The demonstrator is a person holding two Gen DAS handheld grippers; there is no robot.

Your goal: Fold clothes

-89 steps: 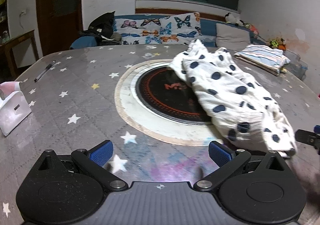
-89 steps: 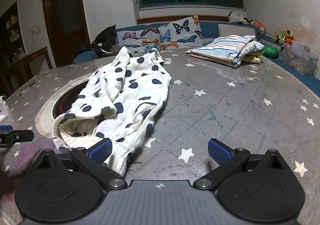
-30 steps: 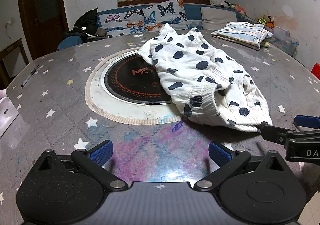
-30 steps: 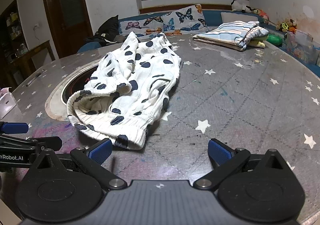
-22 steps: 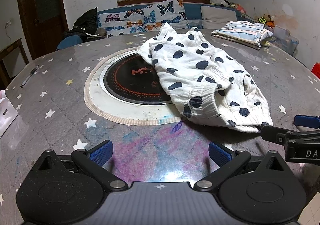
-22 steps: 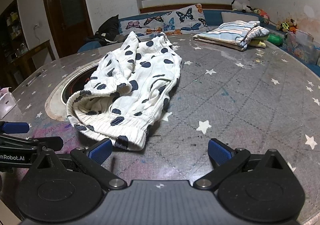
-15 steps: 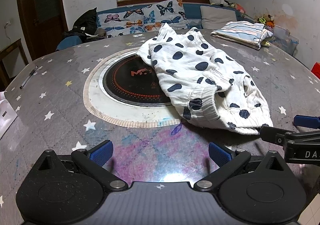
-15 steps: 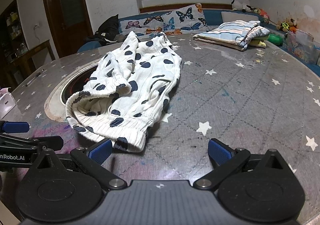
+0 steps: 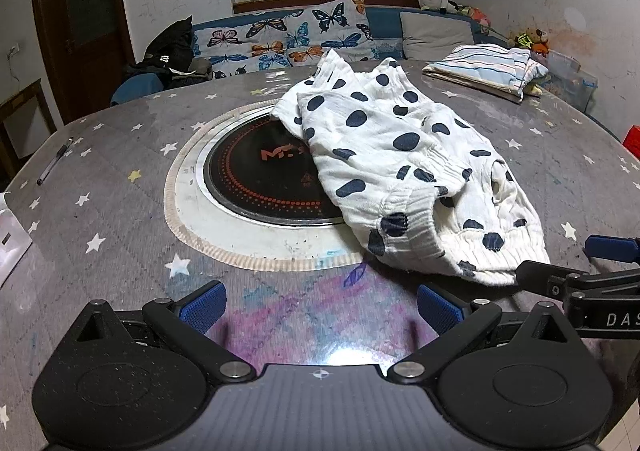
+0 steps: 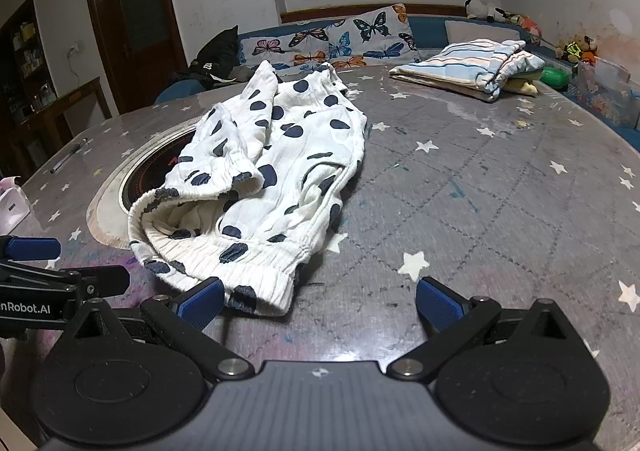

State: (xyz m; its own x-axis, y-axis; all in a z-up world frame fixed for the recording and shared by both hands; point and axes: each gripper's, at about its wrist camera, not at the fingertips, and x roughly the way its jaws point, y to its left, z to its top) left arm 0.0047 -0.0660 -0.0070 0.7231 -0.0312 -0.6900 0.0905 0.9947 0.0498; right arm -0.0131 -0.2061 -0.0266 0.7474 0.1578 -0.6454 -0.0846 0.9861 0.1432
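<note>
A crumpled white garment with dark blue dots [image 9: 404, 171] lies on the round grey star-patterned table [image 9: 100, 211], partly over the black hotplate [image 9: 260, 179]. It also shows in the right wrist view [image 10: 272, 179], its ribbed hem toward me. My left gripper [image 9: 320, 305] is open and empty, just short and left of the hem. My right gripper [image 10: 318, 301] is open and empty, its left fingertip [image 10: 202, 301] at the hem's edge. Each gripper shows at the other view's side.
A folded striped cloth [image 10: 468, 67] lies at the table's far right. A pen [image 9: 54, 167] and a white box [image 9: 10, 239] are at the left edge. A sofa with butterfly cushions [image 9: 304, 35] stands behind the table.
Both grippers have moved slightly forward toward the garment's hem. The garment has not moved and both grippers stay open.
</note>
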